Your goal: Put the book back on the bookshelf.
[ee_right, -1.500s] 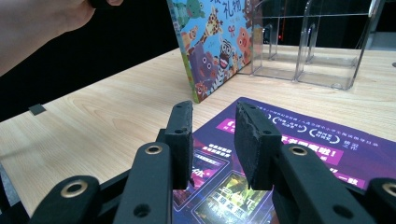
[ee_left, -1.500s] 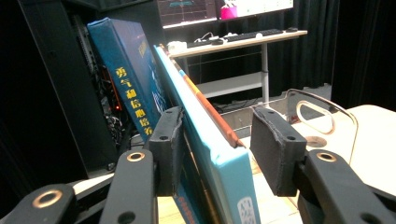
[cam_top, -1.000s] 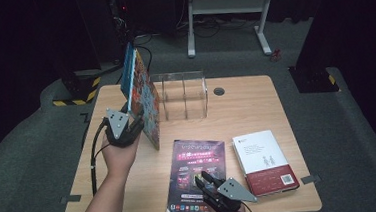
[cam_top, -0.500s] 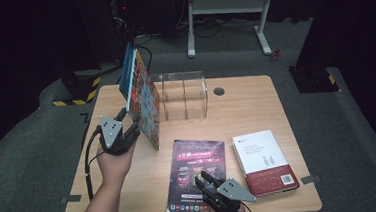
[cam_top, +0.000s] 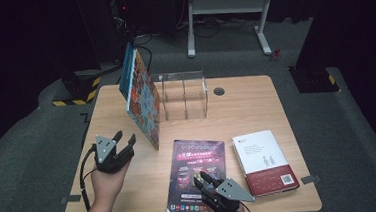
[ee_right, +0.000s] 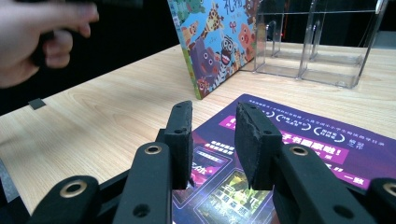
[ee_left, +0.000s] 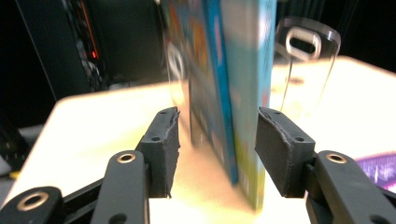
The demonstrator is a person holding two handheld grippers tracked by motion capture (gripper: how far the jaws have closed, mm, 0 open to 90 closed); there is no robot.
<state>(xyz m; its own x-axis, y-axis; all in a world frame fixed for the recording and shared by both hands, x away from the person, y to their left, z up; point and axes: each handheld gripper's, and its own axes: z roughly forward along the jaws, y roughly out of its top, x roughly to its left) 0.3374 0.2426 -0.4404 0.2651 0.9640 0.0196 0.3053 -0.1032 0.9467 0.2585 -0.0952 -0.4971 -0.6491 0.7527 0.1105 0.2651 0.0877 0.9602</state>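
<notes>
Colourful with cartoon animals, the picture book (cam_top: 142, 100) now stands by itself on the wooden counter (cam_top: 256, 103), tilted back so that its upper part leans against the left end of the clear acrylic file holder (cam_top: 184, 95). A second ago the left gripper (cam_top: 123, 143) was up against the book's near edge; it has since dropped and backed away toward the person's side, and it now sits low over the counter, apart from the book. Its jaws have just been opening, and in the left gripper view they stand apart with the book's blue spine (ee_left: 243, 88) seen between them but farther off, neither pad touching it. That reads as a release: the book has been propped at the holder and let go, though it rests outside the compartments, not slotted into one.

The right gripper (cam_top: 206, 177) has not shifted. It lies over the lower part of the purple flyer (cam_top: 196, 171), its jaws (ee_right: 212, 140) partly apart with nothing clamped between them. Just beside the flyer on the right lies a white-and-red book (cam_top: 263, 162), flat and untouched.

Judging from this layout, the work looks to be filing printed matter at the holder, with the flyer likely next, since the right gripper already sits on it.
</notes>
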